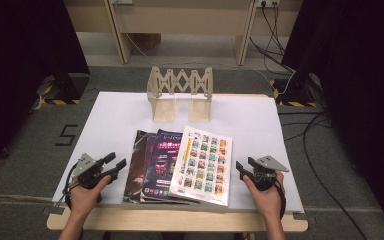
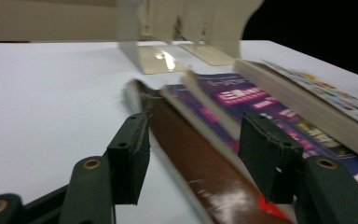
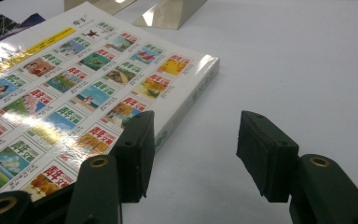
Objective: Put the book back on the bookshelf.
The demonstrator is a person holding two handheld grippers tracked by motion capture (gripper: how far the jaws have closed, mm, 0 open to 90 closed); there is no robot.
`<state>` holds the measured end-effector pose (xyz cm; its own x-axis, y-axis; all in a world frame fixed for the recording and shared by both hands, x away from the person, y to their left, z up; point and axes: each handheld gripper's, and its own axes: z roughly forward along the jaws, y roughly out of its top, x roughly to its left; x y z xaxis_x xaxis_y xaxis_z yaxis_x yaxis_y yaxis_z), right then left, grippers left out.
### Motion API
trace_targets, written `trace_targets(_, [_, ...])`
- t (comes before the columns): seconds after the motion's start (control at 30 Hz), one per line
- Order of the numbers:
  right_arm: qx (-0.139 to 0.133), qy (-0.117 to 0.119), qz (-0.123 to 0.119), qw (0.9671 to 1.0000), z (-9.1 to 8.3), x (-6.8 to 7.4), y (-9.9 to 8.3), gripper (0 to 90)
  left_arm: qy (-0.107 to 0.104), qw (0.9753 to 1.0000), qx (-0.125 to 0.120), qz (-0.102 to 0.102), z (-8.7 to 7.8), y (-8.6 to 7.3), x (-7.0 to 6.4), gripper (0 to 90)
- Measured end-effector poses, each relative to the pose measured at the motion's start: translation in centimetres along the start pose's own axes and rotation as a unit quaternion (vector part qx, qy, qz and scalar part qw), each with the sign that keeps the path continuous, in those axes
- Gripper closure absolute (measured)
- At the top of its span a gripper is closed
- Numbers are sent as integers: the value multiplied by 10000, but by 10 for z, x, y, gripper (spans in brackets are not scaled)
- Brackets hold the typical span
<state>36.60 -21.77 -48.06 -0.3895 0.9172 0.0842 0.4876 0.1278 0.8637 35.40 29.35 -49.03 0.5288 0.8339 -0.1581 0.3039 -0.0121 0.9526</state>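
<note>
Jaws on both grippers stand apart with nothing between them. On the white table sheet (image 1: 110, 112) lie 3 overlapping books: a brown one (image 1: 135, 167) at the bottom, a purple one (image 1: 162, 162) over it, and a white one (image 1: 203, 165) on top with a grid of small colour pictures and a yellow strip; its print is too small to read. 1 left gripper (image 1: 114, 164) sits just beside the brown book, 1 right gripper (image 1: 245, 169) just beside the white one. 1 folding wooden rack (image 1: 180, 92) stands behind the books.
</note>
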Motion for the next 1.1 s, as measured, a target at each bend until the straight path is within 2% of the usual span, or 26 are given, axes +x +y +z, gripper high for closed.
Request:
trace_targets(0.03, [65, -3, -4, 10000, 1, 1, 1, 465, -92, 9999, 52, 56, 4, 3, -4, 435])
trace_targets(0.07, [140, -6, -7, 9999, 2, 1, 3, 462, -92, 9999, 52, 56, 4, 3, -4, 439])
trace_targets(0.1, [177, -16, -14, 9998, 3, 1, 5, 457, -263, 9994, 132, 162, 13, 9, -12, 442])
trace_targets(0.13, [228, -5, -13, 9997, 5, 0, 6, 446, -342, 9991, 174, 196, 18, 12, -16, 444])
trace_targets(0.2, [242, -82, -30, 9997, 8, 0, 8, 357, -484, 9982, 259, 257, 28, 17, -23, 450])
trace_targets(0.23, [173, -231, -111, 9995, 11, 1, 9, 358, -508, 9978, 297, 291, 31, 18, -24, 452])
trace_targets(0.27, [170, -280, -184, 9993, 12, 1, 10, 378, -566, 9973, 344, 304, 36, 20, -27, 452])
trace_targets(0.37, [242, -264, -178, 9992, 14, 2, 11, 376, -638, 9968, 408, 266, 43, 22, -29, 423])
trace_targets(0.4, [270, -160, -149, 9994, 17, 2, 13, 389, -681, 9964, 425, 283, 50, 24, -31, 423])
trace_targets(0.53, [408, -75, -132, 9991, 21, 5, 16, 421, -831, 9954, 436, 200, 57, 30, -34, 458])
trace_targets(0.57, [668, -3, -81, 9977, 25, 7, 19, 437, -935, 9942, 489, 193, 61, 33, -38, 476])
trace_targets(0.63, [772, 49, -38, 9970, 26, 8, 19, 443, -952, 9938, 542, 175, 63, 35, -40, 497])
trace_targets(0.67, [933, 124, 74, 9955, 30, 10, 21, 468, -1026, 9927, 630, 101, 69, 39, -43, 498])
trace_targets(0.73, [1089, 189, 130, 9938, 34, 13, 23, 481, -1044, 9923, 658, 72, 71, 40, -44, 498])
trace_targets(0.87, [1232, 268, 141, 9919, 40, 19, 26, 483, -1150, 9886, 957, -155, 86, 45, -52, 491])
trace_targets(0.9, [1232, 268, 141, 9919, 40, 19, 26, 483, -1150, 9886, 957, -155, 86, 45, -52, 486])
trace_targets(0.93, [1311, 261, 242, 9907, 42, 21, 28, 480, -1246, 9860, 1098, -149, 93, 46, -55, 480])
trace_targets(0.97, [1311, 261, 242, 9907, 42, 21, 28, 480, -1246, 9860, 1098, -149, 93, 46, -55, 477])
trace_targets(1.0, [1361, 243, 293, 9900, 43, 20, 29, 475, -1304, 9837, 1227, -182, 100, 48, -59, 472])
trace_targets(1.1, [1445, 214, 446, 9883, 43, 19, 30, 462, -1361, 9810, 1367, -211, 111, 50, -63, 453])
